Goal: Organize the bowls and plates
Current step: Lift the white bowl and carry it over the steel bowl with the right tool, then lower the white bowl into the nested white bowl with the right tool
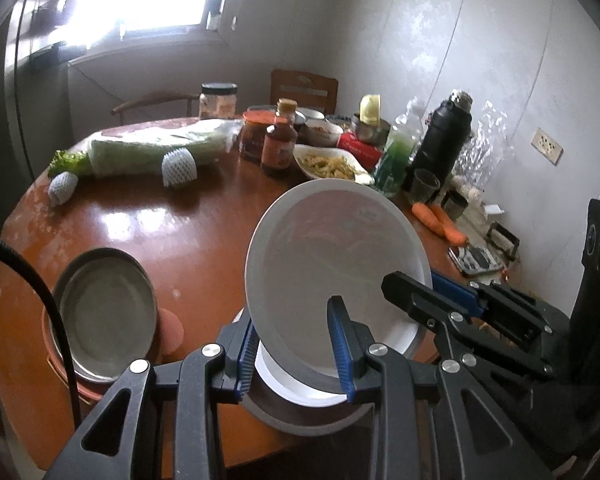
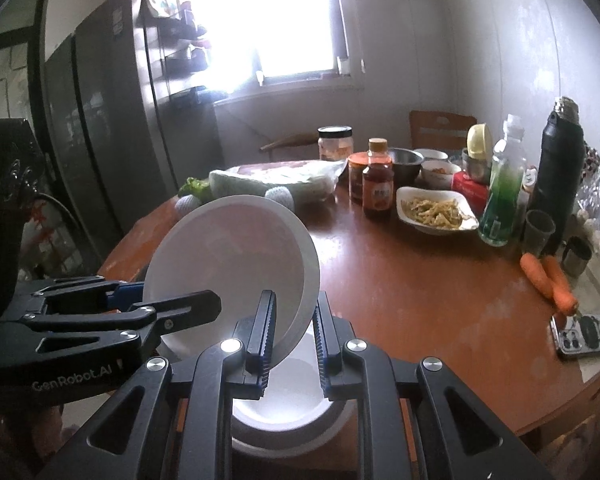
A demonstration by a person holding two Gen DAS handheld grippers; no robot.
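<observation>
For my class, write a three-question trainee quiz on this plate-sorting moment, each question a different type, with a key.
1. True or false: the white plate lies flat on the table.
2. Which grippers clamp the plate's rim? A) left gripper only B) right gripper only C) both
3. Fill in: beside the phone lie two ____.

Key: 1. False, it is held tilted above the white bowl. 2. C. 3. carrots.
</observation>
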